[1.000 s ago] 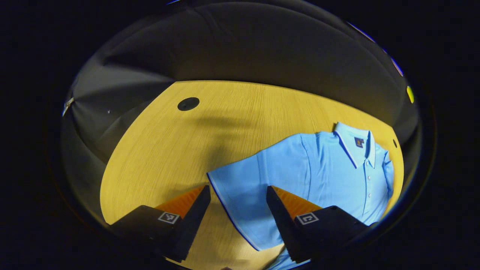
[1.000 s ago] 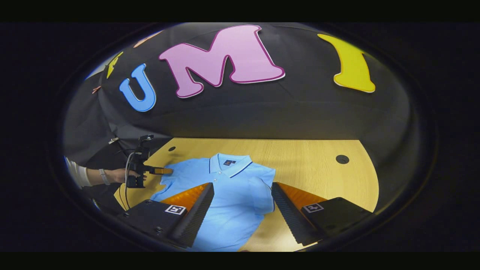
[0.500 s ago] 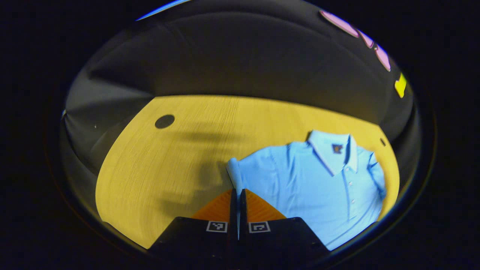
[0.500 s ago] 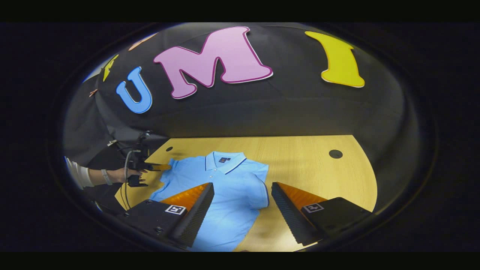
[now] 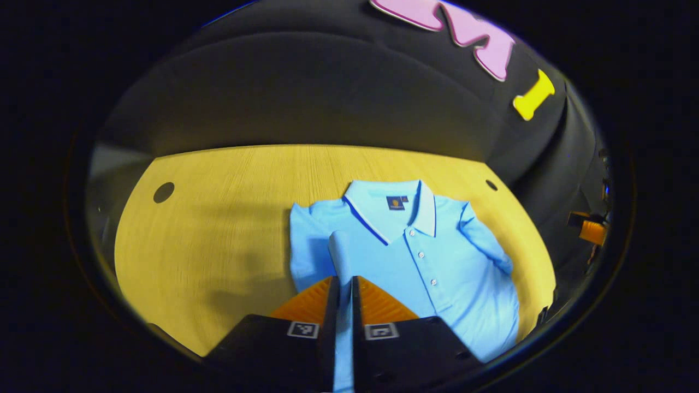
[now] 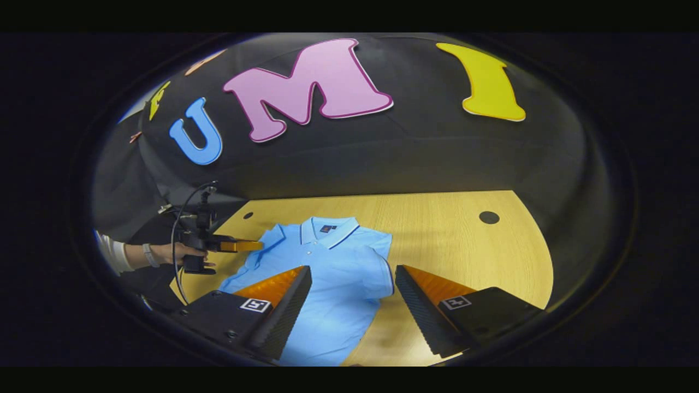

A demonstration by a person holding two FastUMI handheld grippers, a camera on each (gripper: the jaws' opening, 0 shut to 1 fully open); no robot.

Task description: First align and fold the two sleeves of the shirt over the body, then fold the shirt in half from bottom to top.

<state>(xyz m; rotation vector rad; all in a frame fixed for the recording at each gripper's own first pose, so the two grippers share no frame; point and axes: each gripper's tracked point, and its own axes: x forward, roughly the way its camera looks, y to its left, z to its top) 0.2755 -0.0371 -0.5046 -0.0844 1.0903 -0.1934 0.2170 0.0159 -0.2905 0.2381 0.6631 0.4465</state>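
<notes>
The left gripper (image 5: 344, 286) was clenched on a sleeve (image 5: 339, 256) of the shirt (image 5: 437, 262), both fingers pinching the fabric, which rose as a narrow fold just ahead of the tips and over the shirt's body. The rest of the shirt lay flat on the counter (image 5: 218, 218) ahead and to that gripper's right. The right gripper (image 6: 352, 284) hung released, fingers wide apart, above the shirt's other sleeve (image 6: 379, 273). The shirt was light blue knit, with a dark-edged collar (image 5: 393, 204), a buttoned placket and a small dark neck label, too small to read. The counter was pale wood grain with round dark holes (image 6: 489, 217).
</notes>
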